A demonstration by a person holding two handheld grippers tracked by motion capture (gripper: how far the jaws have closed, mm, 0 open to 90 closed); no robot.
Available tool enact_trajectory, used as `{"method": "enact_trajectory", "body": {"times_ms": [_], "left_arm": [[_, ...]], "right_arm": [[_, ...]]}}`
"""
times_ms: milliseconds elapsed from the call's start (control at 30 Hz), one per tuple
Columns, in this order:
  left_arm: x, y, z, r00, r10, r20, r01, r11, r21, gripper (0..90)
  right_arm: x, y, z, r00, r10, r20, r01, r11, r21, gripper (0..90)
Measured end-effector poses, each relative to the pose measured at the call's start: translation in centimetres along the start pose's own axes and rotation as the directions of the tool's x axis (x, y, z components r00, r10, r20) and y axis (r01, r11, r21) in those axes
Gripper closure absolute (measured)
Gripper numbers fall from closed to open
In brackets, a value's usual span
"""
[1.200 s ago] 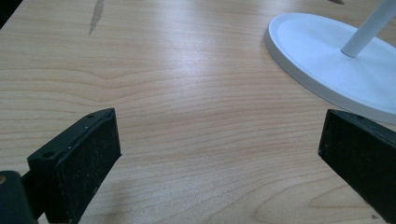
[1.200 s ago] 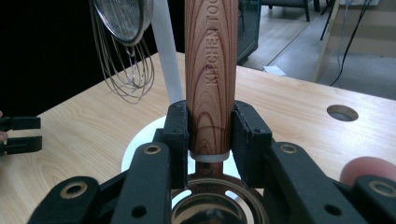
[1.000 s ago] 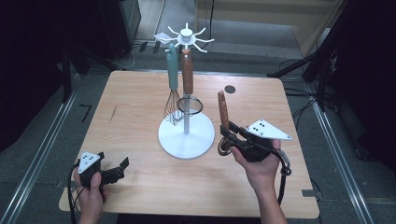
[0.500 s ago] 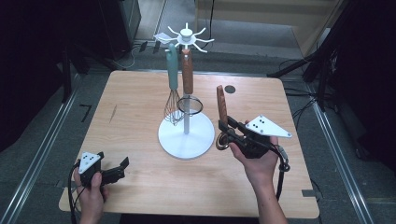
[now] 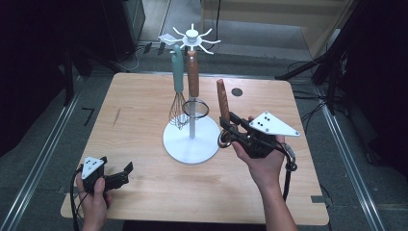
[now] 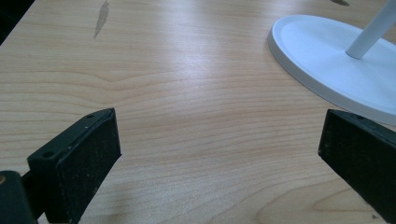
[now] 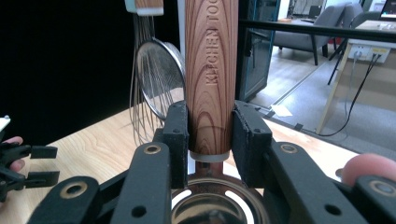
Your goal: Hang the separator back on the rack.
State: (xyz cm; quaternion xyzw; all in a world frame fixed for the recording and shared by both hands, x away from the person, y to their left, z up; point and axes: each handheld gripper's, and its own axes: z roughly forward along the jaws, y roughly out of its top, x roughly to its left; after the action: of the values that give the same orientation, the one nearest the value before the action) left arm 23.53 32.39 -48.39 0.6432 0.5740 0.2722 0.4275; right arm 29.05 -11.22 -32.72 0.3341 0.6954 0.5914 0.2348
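Right gripper (image 7: 210,140) clamps the wooden-handled steel utensil (image 7: 211,70) upright, handle squeezed between both pads; left gripper (image 6: 219,154) gapes wide, nothing between.

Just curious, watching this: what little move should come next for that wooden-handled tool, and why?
Probably lift it higher toward the rack's top hooks. The right gripper is clamped on the wooden-handled tool, handle up, beside the rack and below the hooks, where a whisk and a strainer already hang.

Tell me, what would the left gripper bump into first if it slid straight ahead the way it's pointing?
Probably the white round base of the utensil stand. The left gripper is open, with bare table ahead, and the base sits ahead and a bit to one side, so it might just clip the edge.
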Motion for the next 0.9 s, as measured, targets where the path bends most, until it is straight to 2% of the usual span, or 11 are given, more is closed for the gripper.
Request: {"method": "enact_trajectory", "body": {"times_ms": [333,467,767,900], "left_arm": [[0.0,0.0,-0.1,1.0000,-0.004,0.004,0.004,1.0000,-0.004,0.0],[0.0,0.0,-0.1,1.0000,-0.004,0.001,0.004,1.0000,-0.004,0.0],[0.0,-0.1,-0.1,1.0000,0.004,0.001,-0.004,1.0000,-0.004,0.0],[0.0,-0.1,-0.1,1.0000,0.006,0.003,-0.006,1.0000,-0.007,0.0]], "right_arm": [[0.5,1.7,0.5,0.9999,-0.012,-0.011,0.012,0.999,-0.045,70.8],[0.6,2.1,0.6,0.9998,-0.019,-0.002,0.019,0.998,-0.062,70.8],[0.7,3.1,0.4,1.0000,-0.003,-0.007,0.003,0.995,-0.105,70.9],[0.7,3.7,0.4,0.9999,-0.012,-0.006,0.011,0.993,-0.114,70.9]]}}
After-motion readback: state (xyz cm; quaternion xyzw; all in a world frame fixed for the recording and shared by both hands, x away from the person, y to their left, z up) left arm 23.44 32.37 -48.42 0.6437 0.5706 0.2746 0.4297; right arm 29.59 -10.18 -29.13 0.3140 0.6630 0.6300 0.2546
